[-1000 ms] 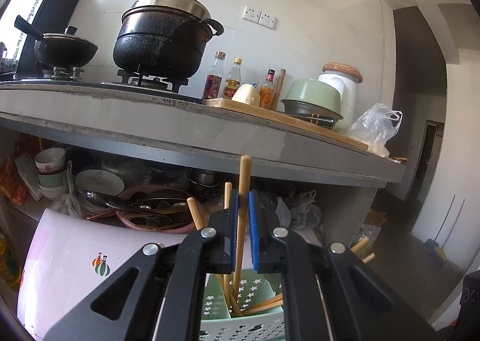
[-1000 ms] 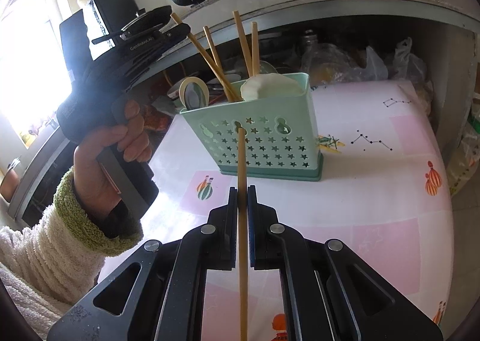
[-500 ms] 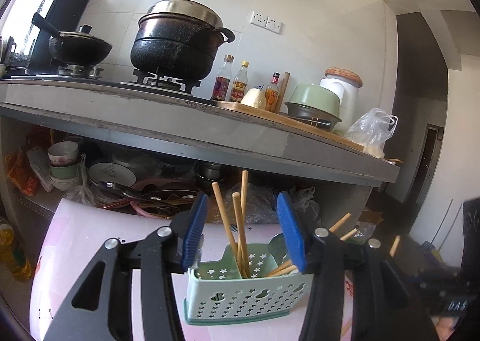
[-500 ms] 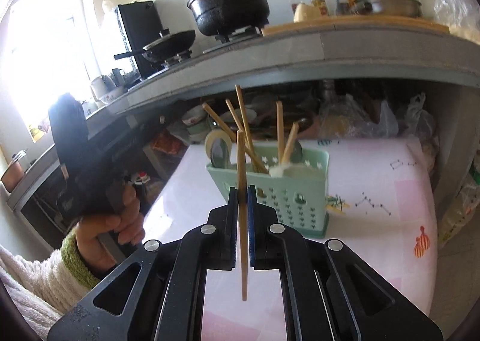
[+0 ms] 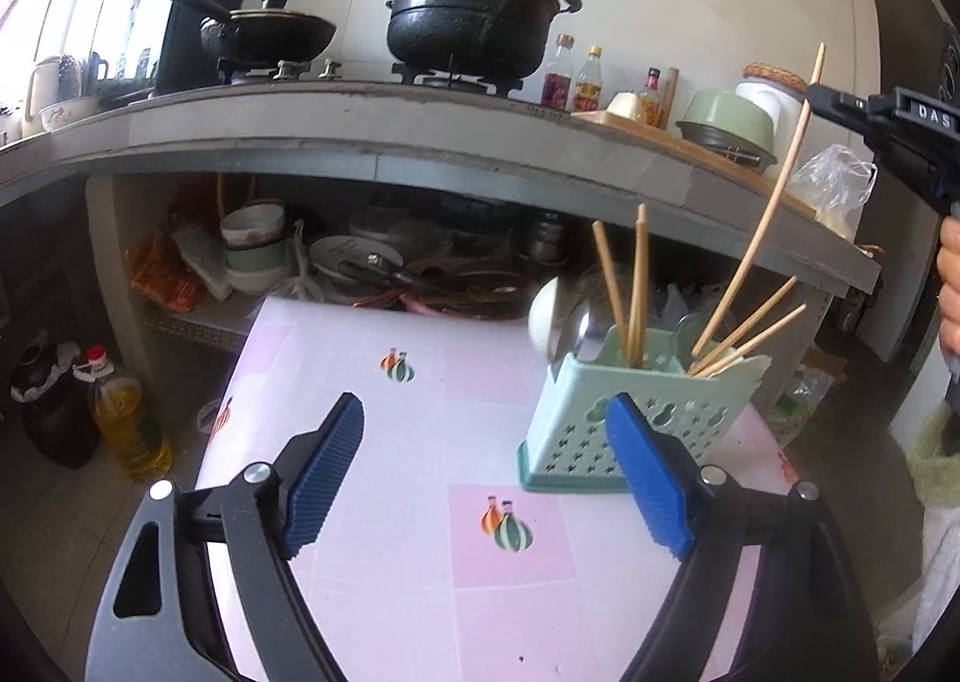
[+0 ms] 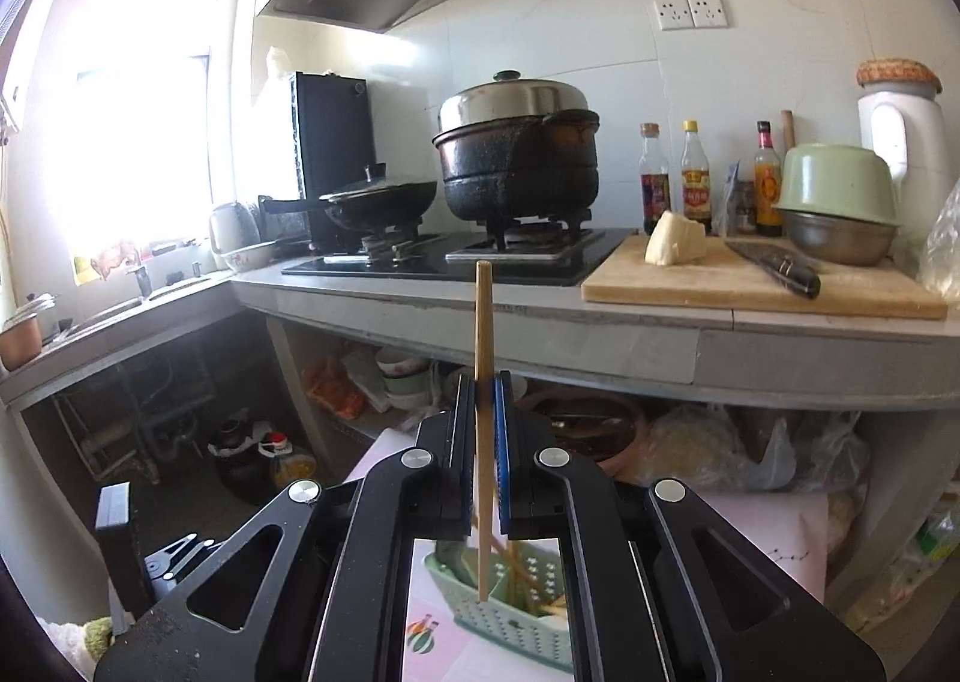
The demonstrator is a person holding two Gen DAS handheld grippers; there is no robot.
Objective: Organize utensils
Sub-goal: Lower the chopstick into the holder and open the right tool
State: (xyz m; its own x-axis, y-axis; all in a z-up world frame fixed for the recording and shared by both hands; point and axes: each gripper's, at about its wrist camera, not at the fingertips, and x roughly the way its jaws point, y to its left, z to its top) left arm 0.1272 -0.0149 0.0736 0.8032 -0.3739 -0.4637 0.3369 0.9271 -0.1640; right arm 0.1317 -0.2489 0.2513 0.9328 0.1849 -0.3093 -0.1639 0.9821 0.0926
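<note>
Left gripper (image 5: 483, 478) is hanging wide over the pink tablecloth (image 5: 372, 562), nothing between its blue pads (image 5: 324, 466); the jaws have just been opening. It is sitting low and just left of the green utensil caddy (image 5: 600, 430), clear of it.

Caddy is standing near the table's far right edge, already holding two chopsticks upright, several more leaning rightward, and spoons at its left end.

Right gripper (image 6: 485, 424) is clamping one chopstick (image 6: 483, 322) between nearly closed jaws, roughly upright. In the right wrist view its lower tip is hanging over the caddy's open top; whether it is inside the rim yet I cannot tell.

Risks, as I judge them: the grip is sitting mid-length on a thin round stick, so it could pivot or slip in the pads. A skewed descent could catch the rim or the leaning sticks and tip the light caddy toward the table edge.
</note>
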